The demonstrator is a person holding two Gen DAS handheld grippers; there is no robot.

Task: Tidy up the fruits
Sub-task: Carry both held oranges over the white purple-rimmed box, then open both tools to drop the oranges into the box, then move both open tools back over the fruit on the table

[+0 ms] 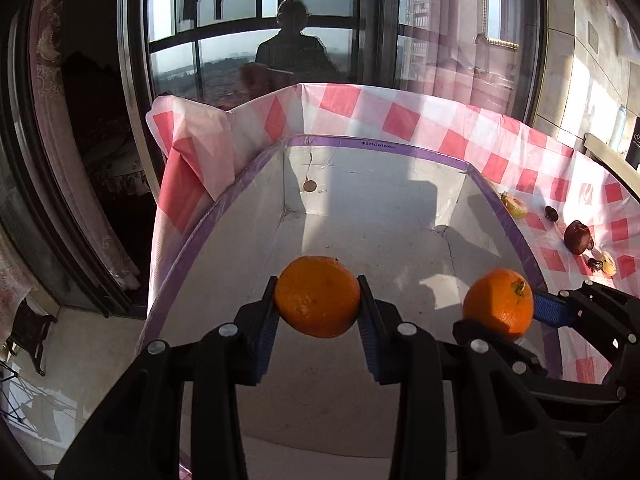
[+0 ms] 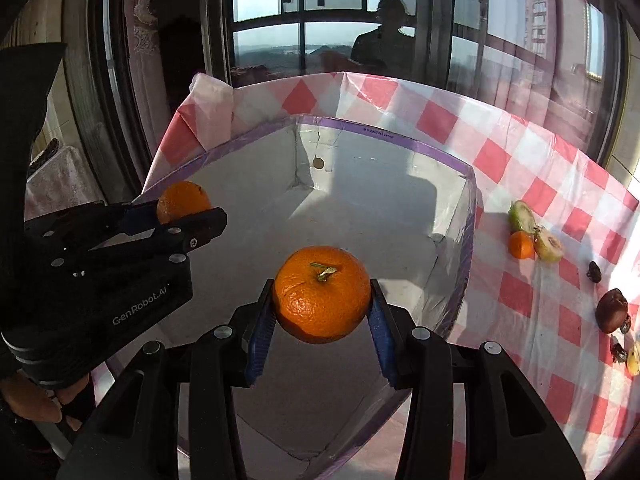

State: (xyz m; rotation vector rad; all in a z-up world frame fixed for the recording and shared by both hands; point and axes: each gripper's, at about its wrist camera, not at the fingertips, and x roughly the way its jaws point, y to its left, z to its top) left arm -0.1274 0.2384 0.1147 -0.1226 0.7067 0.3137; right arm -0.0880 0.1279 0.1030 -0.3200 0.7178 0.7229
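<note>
Left wrist view: white box (image 1: pixel 360 216) with purple rim, floor bare. Left gripper (image 1: pixel 318 300) over it, pads clamped on an orange (image 1: pixel 317 297). At 3 o'clock, right gripper (image 1: pixel 500 316) pinches a second orange (image 1: pixel 499 303).

Right wrist view: same box (image 2: pixel 400 216). Right gripper (image 2: pixel 322 304) grips stem-up orange (image 2: pixel 322 294); left gripper (image 2: pixel 182 216) at 9 o'clock holds its orange (image 2: pixel 182 201). Loose fruit (image 2: pixel 536 236) on checked cloth (image 2: pixel 520 160), 3 o'clock.

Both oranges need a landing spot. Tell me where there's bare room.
The white box floor is bare wall to wall, below both held oranges. The checkered cloth beyond its right wall is free toward the window; fruit pieces crowd its right edge.
</note>
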